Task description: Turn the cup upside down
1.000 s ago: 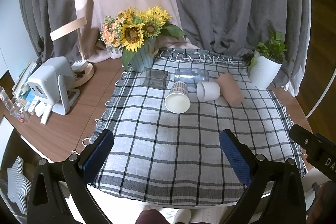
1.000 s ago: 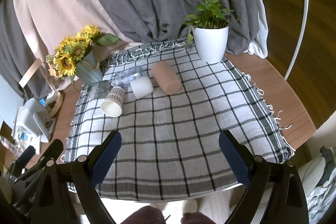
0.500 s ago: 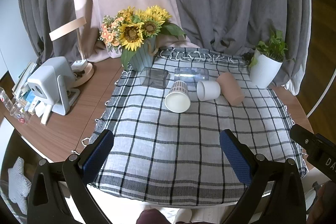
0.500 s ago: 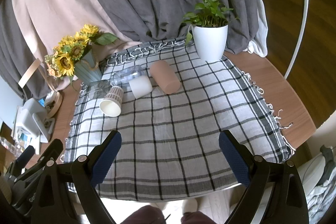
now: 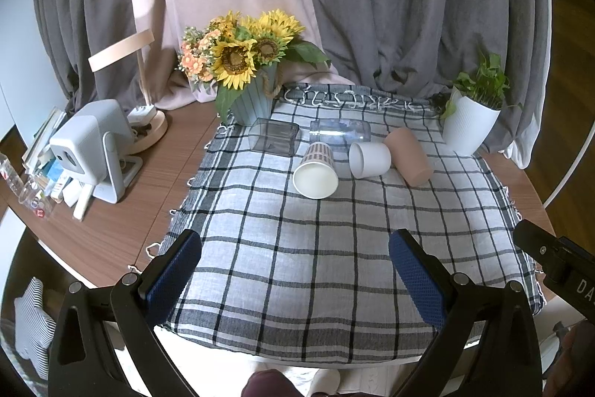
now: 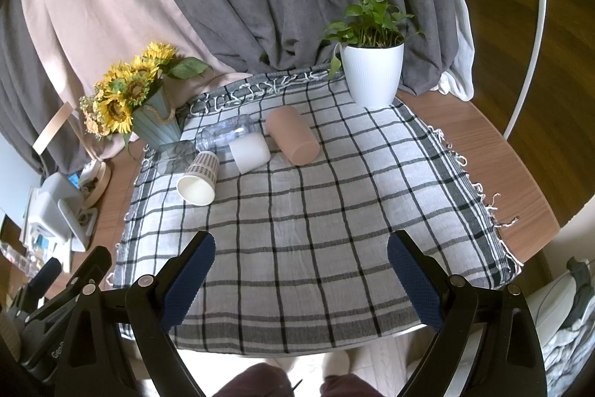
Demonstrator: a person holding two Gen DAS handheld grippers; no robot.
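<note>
From the left wrist view, the left gripper (image 5: 293, 266) hangs over the near edge of the checked cloth (image 5: 297, 248), fingers spread wide and empty. The cups lie on their sides at twelve o'clock: a paper cup (image 5: 316, 170), a white cup (image 5: 370, 159) and a pink cup (image 5: 409, 157).

From the right wrist view, the right gripper (image 6: 301, 268) is likewise splayed, holding nothing. The pink cup (image 6: 292, 136) lies at twelve o'clock. Best, I'd say, to grasp one cup across its wall, lift, then turn it rim-down.

Five cups lying on their sides: checked paper cup (image 5: 316, 170), mouth forward; white cup (image 5: 370, 159); pink cup (image 5: 409, 156); clear square cup (image 5: 274, 137); clear round cup (image 5: 340, 133).
</note>
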